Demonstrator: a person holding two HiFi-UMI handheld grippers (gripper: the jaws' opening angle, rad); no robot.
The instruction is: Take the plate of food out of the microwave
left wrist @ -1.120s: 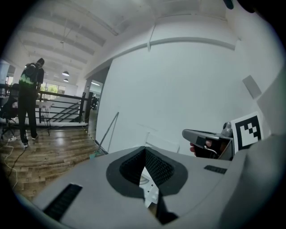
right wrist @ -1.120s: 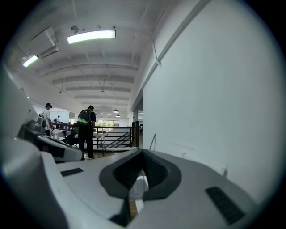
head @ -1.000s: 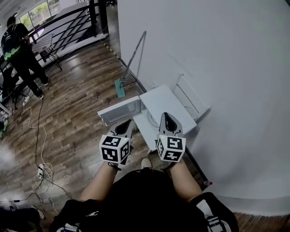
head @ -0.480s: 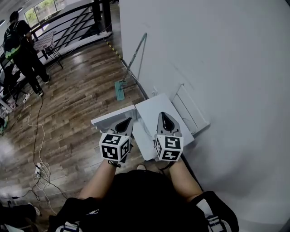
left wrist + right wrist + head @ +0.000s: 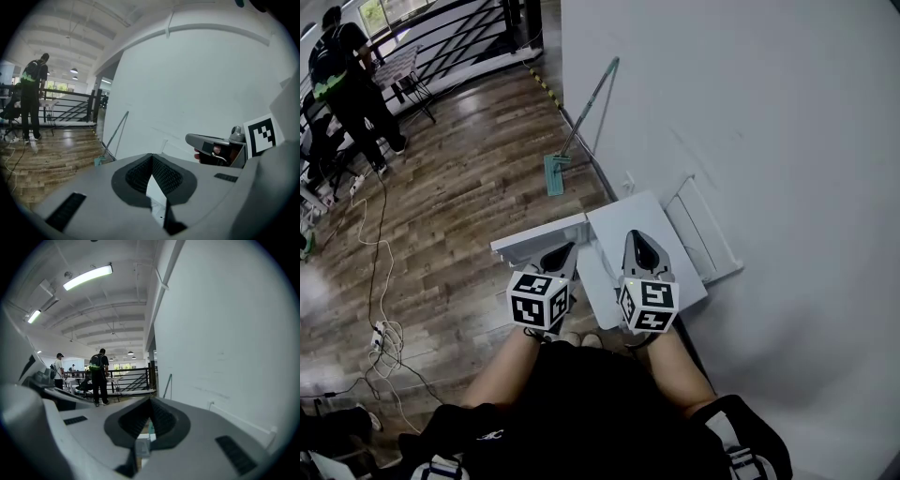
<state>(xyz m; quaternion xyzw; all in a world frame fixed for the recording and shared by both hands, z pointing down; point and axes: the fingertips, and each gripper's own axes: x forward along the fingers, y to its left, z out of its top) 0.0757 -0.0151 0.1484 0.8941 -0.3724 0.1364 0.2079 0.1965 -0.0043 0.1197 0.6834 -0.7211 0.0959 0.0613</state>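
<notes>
A white microwave [image 5: 652,214] stands low against the white wall, its door [image 5: 534,238] swung open to the left. No plate of food shows; the grippers and the microwave's top hide the inside. My left gripper [image 5: 562,252] hovers over the open door, jaws shut, nothing between them; the left gripper view shows its tips [image 5: 151,158] meeting. My right gripper [image 5: 639,244] is held over the microwave's top, also shut and empty, with its tips [image 5: 150,402] meeting in the right gripper view. It appears in the left gripper view as the right gripper [image 5: 213,146].
A mop [image 5: 578,124] leans on the wall beyond the microwave. A white wire rack [image 5: 710,236] stands between microwave and wall. Cables and a power strip [image 5: 381,332] lie on the wood floor at left. A person [image 5: 345,73] stands far back by a black railing [image 5: 459,37].
The head view has shifted, so the microwave sits a little lower and closer under the grippers. Both grippers stay side by side and shut.
</notes>
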